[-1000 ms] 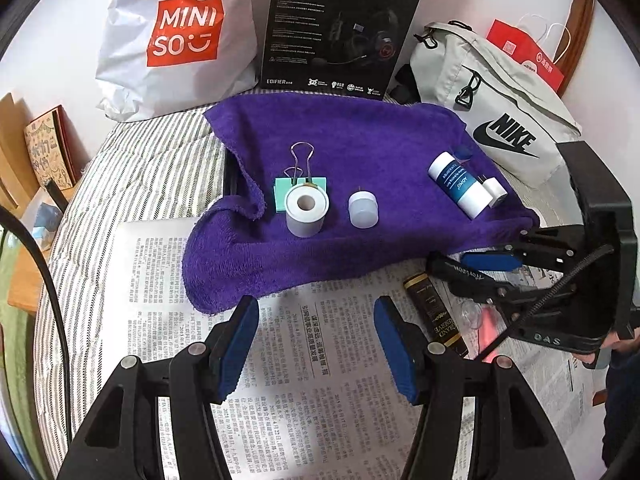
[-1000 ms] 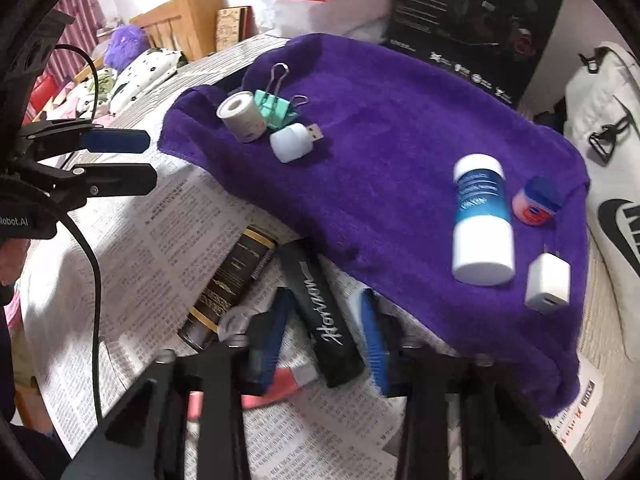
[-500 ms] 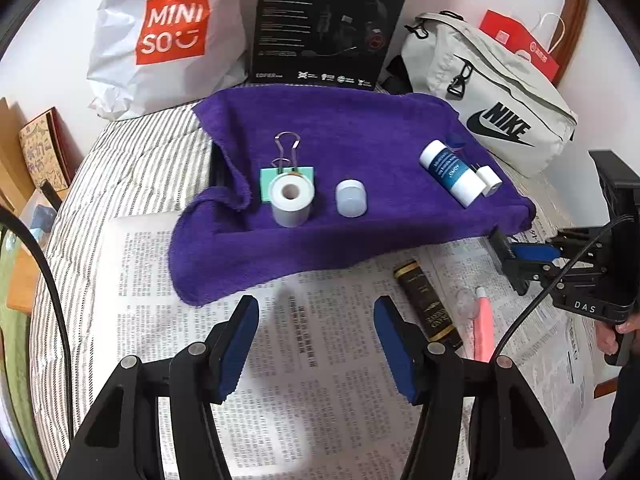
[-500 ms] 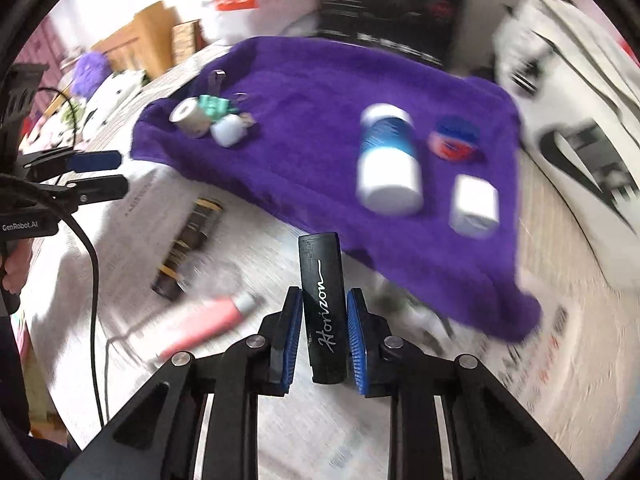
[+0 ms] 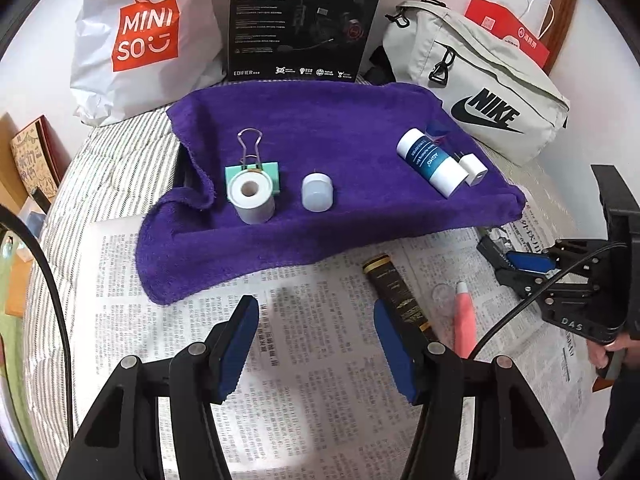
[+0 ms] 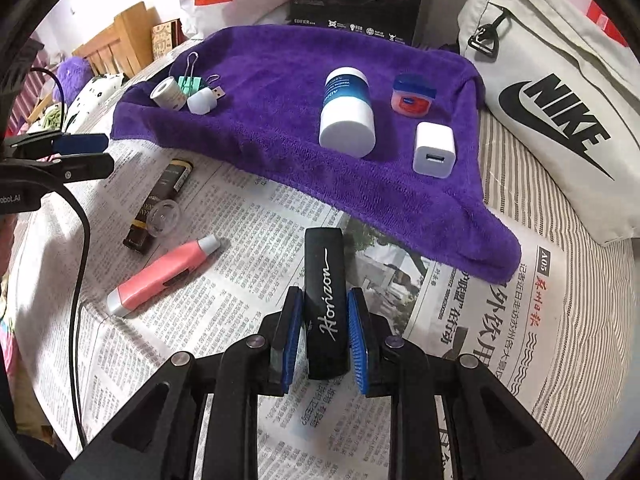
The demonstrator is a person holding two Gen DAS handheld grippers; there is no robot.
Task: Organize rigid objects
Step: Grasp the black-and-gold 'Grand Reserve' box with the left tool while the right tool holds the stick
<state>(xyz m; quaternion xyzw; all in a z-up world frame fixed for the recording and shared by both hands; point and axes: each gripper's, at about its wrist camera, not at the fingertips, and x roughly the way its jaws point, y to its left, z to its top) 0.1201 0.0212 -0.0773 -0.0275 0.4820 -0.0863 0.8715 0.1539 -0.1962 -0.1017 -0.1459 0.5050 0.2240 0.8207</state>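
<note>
My right gripper [image 6: 325,334] pinches a black oblong case lettered "Horizon" [image 6: 325,300] between its blue pads, both pads pressed against the long sides, the case held above the printed newspaper [image 6: 248,240] and pointing toward the purple terry towel [image 6: 280,92]; my left gripper [image 5: 316,344] hangs over bare newspaper with its jaws spread and nothing between them. On the towel, as my right wrist camera shows it: a white bottle with a dark blue label [image 6: 347,112] lying on its side; a small red jar with a blue lid [image 6: 413,94] just beyond it; a white cube-shaped charger plug [image 6: 434,154] near the bottle's base; toward the far left corner, a white tape roll [image 6: 168,94], a mint-green binder clip [image 6: 191,82] touching it, and a small white cylinder with a USB plug [image 6: 205,100] just beside them. On the newspaper, left of the held case: a pink and silver pen-shaped device [image 6: 160,276]; a black tube with gold bands [image 6: 164,200]; a clear round cap [image 6: 163,216] resting against that tube. Behind the towel stand a white Miniso shopping bag [image 5: 140,40], a black headset box [image 5: 304,20] and a grey Nike waist bag [image 5: 480,96].
</note>
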